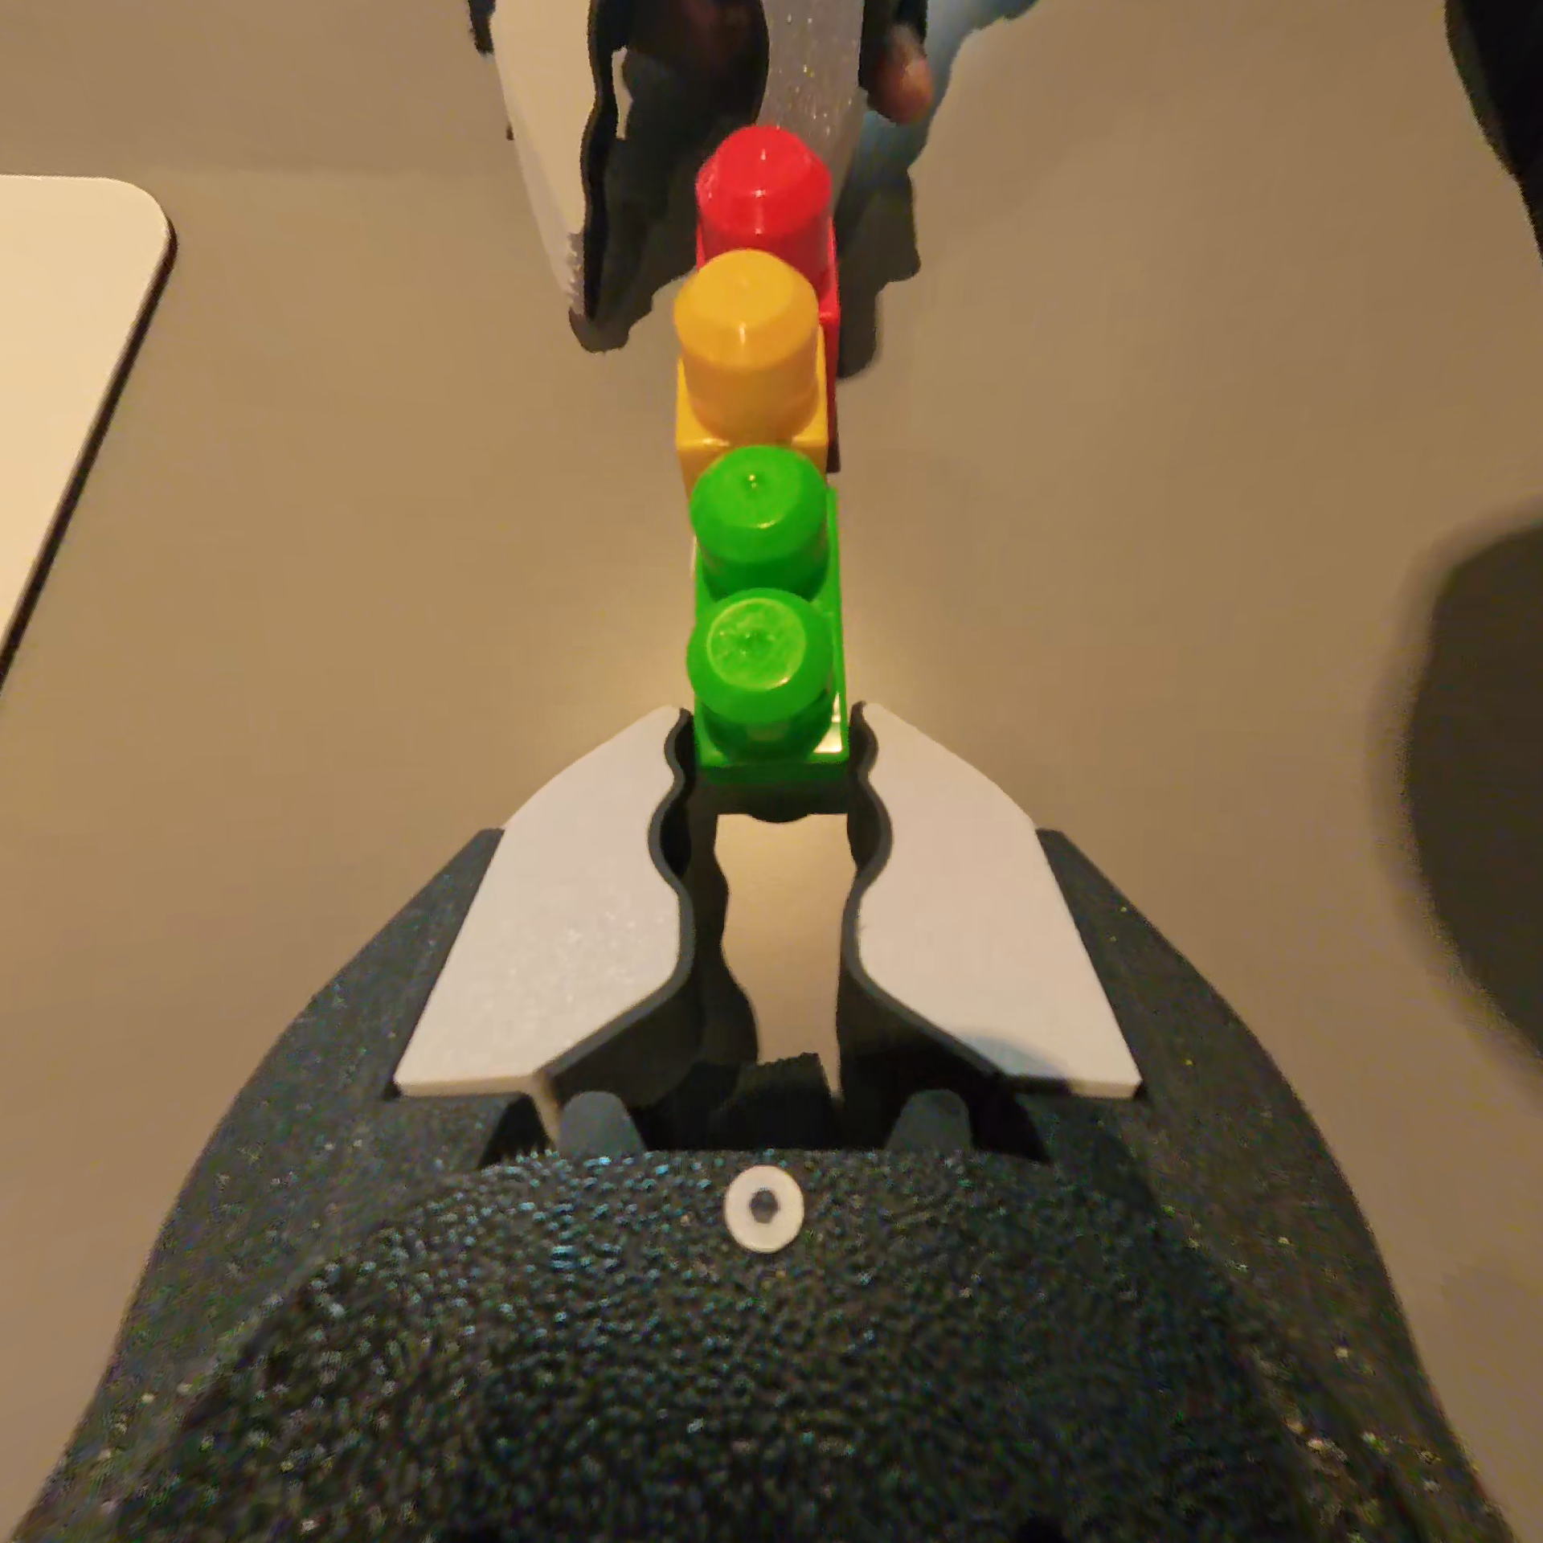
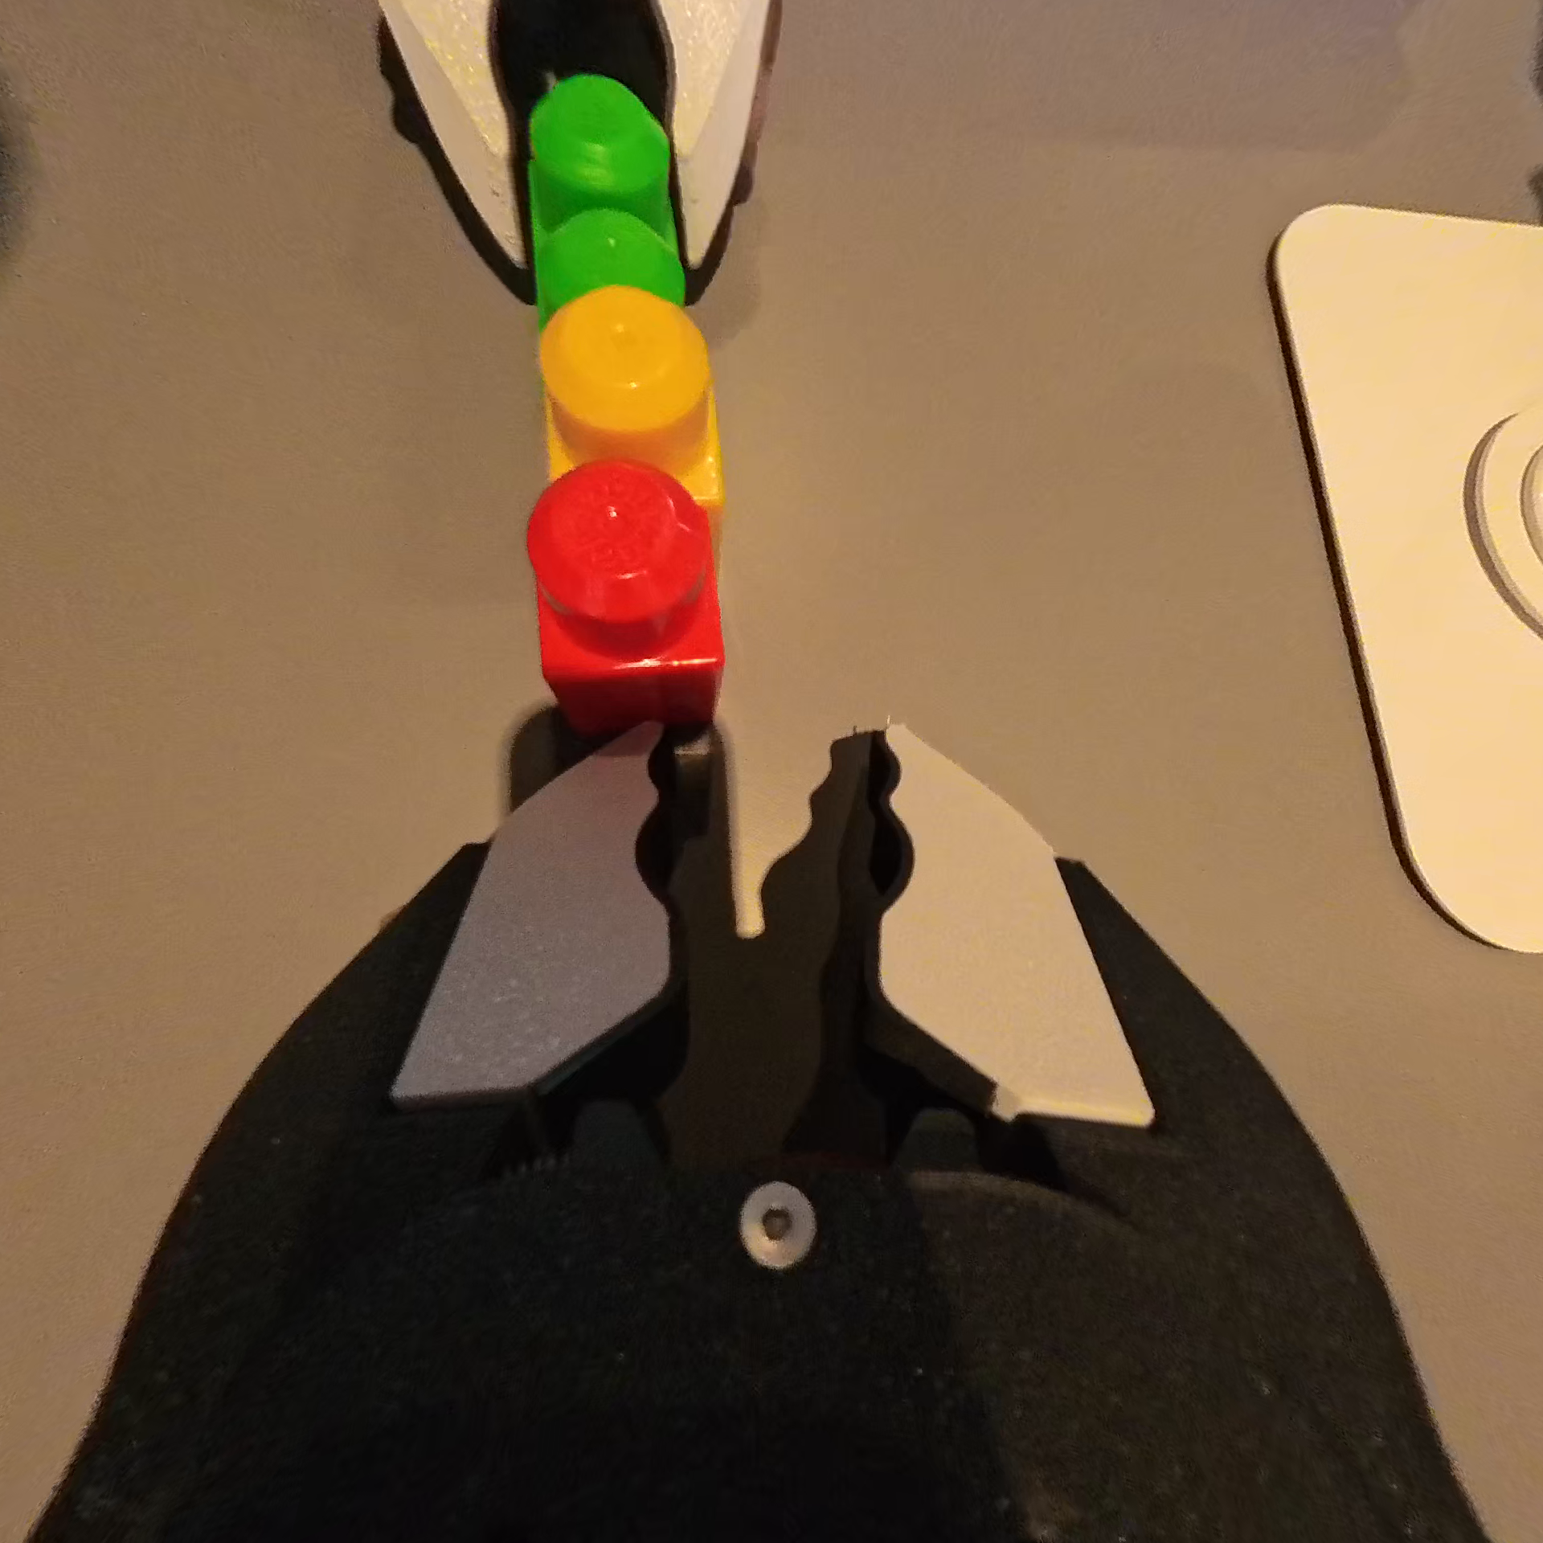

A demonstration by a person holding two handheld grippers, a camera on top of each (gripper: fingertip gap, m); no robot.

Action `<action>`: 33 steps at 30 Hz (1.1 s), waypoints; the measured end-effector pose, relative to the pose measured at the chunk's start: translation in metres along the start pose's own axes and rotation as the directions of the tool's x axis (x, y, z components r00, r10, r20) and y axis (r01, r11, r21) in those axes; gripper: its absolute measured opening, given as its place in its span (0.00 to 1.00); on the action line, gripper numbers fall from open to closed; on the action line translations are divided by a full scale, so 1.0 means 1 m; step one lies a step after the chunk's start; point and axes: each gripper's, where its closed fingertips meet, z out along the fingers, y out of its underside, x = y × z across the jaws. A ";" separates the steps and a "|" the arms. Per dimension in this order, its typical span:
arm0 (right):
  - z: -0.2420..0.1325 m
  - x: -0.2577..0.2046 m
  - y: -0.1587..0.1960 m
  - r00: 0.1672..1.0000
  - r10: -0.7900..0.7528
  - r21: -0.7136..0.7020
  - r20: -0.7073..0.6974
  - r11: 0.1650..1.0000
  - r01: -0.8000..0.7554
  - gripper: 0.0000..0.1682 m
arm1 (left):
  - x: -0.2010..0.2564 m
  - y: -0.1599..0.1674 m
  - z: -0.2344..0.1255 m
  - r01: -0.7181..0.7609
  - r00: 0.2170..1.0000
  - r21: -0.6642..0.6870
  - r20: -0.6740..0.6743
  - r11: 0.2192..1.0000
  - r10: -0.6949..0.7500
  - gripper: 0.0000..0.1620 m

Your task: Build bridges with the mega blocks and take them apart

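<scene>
A green two-stud block (image 1: 764, 584), a yellow block (image 1: 747, 359) and a red block (image 1: 764, 200) stand joined in a line on the tan table. My left gripper (image 1: 770, 731) is shut on the near end of the green block. In the right wrist view the line runs red (image 2: 626, 601), yellow (image 2: 626, 384), green (image 2: 601, 192). My right gripper (image 2: 768, 735) is open, and its left fingertip (image 2: 634, 751) is against the red block's base, with the block not between the jaws. The left gripper's white fingers (image 2: 718, 142) flank the green block at the top of that view.
A white rounded board (image 2: 1378, 543) lies on the table to the right, with a round white piece (image 2: 1511, 518) on it; it also shows in the left wrist view (image 1: 67, 376). A dark blurred shape (image 1: 1486, 793) sits at that view's right edge. The grippers' ends are close to 12 cm from one another.
</scene>
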 end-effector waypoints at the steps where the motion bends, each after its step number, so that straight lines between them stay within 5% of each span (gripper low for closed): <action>1: 0.000 0.000 0.000 1.000 0.003 -0.001 -0.002 1.000 -0.003 0.27 | -0.002 0.001 0.001 -0.004 1.000 -0.007 -0.014 1.000 0.004 0.21; 12: -0.003 0.005 0.003 1.000 0.011 -0.002 -0.023 1.000 -0.011 0.28 | -0.007 -0.001 -0.010 0.001 0.999 0.062 -0.052 0.998 0.003 0.21; 19: -0.012 -0.003 -0.002 0.999 -0.046 0.074 0.018 0.996 0.044 0.33 | -0.015 -0.033 -0.038 0.023 1.000 0.332 -0.008 0.943 -0.021 0.21; 24: -0.006 -0.012 -0.002 0.996 -0.090 0.036 -0.008 0.995 0.090 0.42 | -0.019 -0.032 -0.026 -0.010 0.999 0.290 0.039 0.957 -0.002 0.21; 33: 0.004 -0.017 -0.020 0.996 -0.076 0.068 -0.047 0.995 0.079 0.36 | -0.020 -0.033 -0.027 -0.017 0.998 0.301 0.058 0.953 -0.001 0.21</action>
